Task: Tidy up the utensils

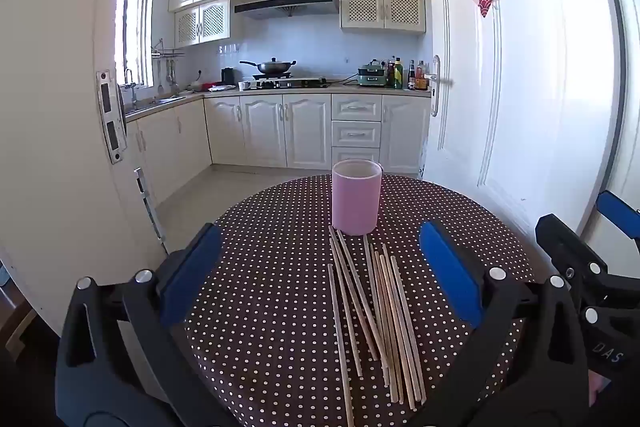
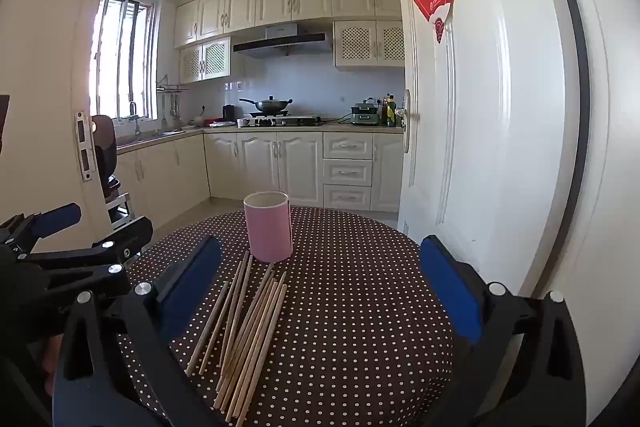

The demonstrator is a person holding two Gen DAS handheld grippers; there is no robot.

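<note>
- Left gripper [image 1: 320, 283] wide open, holding nothing, hovering over the near edge of the bench [image 1: 460, 223]; blue pads [image 1: 448, 271] apart on either side of the sticks.
- Right gripper [image 2: 320, 291] likewise wide open and empty, above the bench's near edge; seen only in part at the right border of the left view.
- Chopsticks [image 1: 380, 319] loose in a rough bundle on the dotted cloth, near ends cut off by the lower frame edge; exact count hard to tell where overlapping.
- Pink cup [image 1: 357, 201] upright toward the far edge of the bench, far tips of the chopsticks at or touching its base; inside hidden beyond the rim.
- Kitchen counter [image 1: 280, 89] beyond, its small items too small to make out.
</note>
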